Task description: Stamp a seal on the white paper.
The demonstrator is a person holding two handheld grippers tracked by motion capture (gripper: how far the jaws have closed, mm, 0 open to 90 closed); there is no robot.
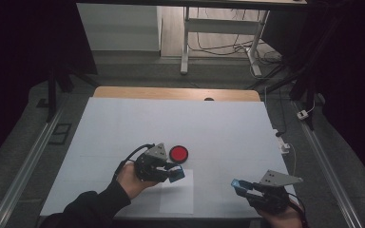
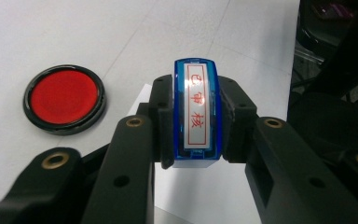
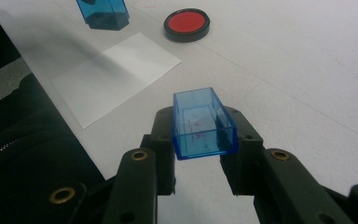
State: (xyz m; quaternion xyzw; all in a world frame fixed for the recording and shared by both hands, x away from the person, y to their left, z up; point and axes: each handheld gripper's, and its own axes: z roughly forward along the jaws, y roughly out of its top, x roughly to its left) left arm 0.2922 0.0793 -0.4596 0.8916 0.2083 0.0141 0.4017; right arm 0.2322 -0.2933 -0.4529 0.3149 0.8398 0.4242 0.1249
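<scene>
1. Held in the left gripper, a blue translucent stamp shows its white label with red characters.
2. Its empty clear-blue cap sits clamped in the right gripper, well apart.
3. Judged next: lower the stamp squarely onto the round black-rimmed red ink pad, then press flat on the white paper just beside it.

The room is dark at the sides, but the flat white table top is bright. Light shines off the blue plastic stamp. Close black jaws look blurry.
</scene>
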